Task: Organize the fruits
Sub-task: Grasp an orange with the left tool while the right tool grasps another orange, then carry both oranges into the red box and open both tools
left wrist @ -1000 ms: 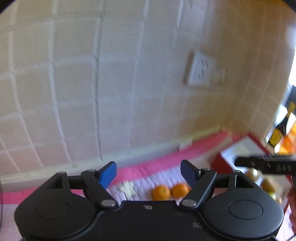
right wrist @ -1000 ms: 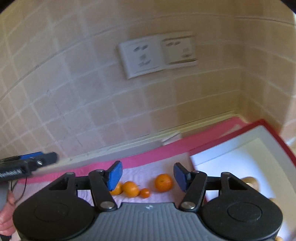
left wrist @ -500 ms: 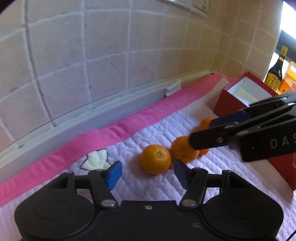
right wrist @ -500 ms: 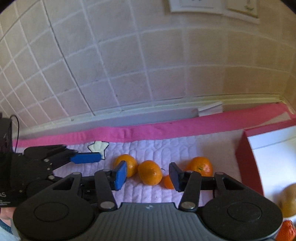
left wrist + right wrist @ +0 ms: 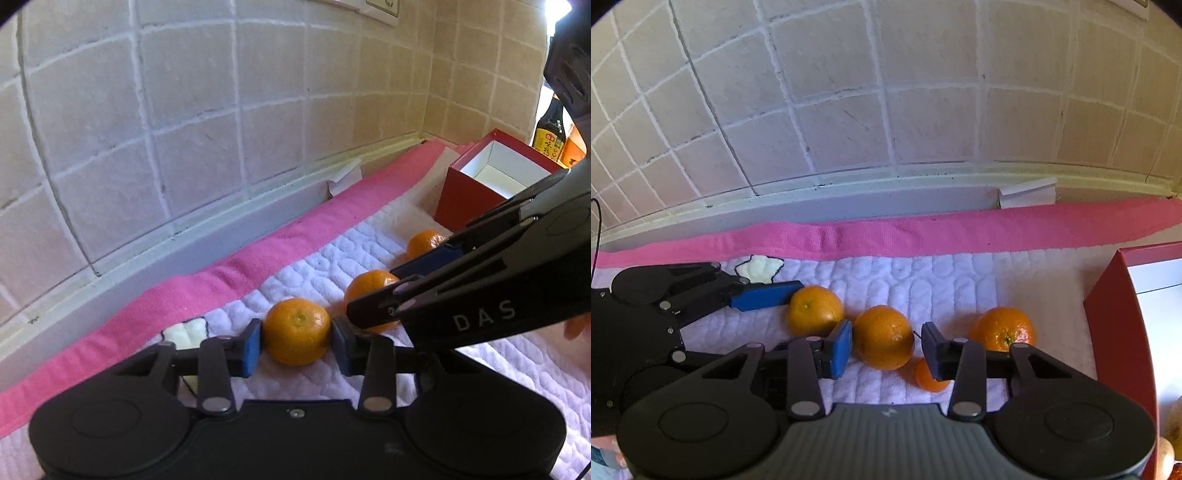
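Left wrist view: the left gripper (image 5: 297, 345) is seen low over a white quilted mat (image 5: 498, 369), its jaws just closed in onto the leftmost orange (image 5: 298, 331), both blue pads touching the fruit's sides, the orange resting on the mat. Just beyond, the right gripper (image 5: 399, 291) crosses in from the right edge, its fingers laid over a second orange (image 5: 364, 286). A third orange (image 5: 424, 242) is seen farther on, near a red box (image 5: 469, 192) with a white inside. A pink border (image 5: 258, 266) runs along the mat's far side below a tiled wall (image 5: 184, 129); a dark sauce bottle (image 5: 550, 131) stands behind the box. Right wrist view: the right gripper (image 5: 886, 349) is recorded with jaws having just been closing about the second orange (image 5: 882, 336); the left pad meets the peel, while a thin gap seems to remain at the right pad, so a firm clamp cannot be told. A small orange fruit (image 5: 929, 376) lies partly hidden behind the right fingertip. To the left, the left gripper (image 5: 790, 295) is seen side-on at the leftmost orange (image 5: 814, 310), which touches the second orange. The third orange (image 5: 1003, 328) sits apart to the right, near the red box (image 5: 1115, 314).
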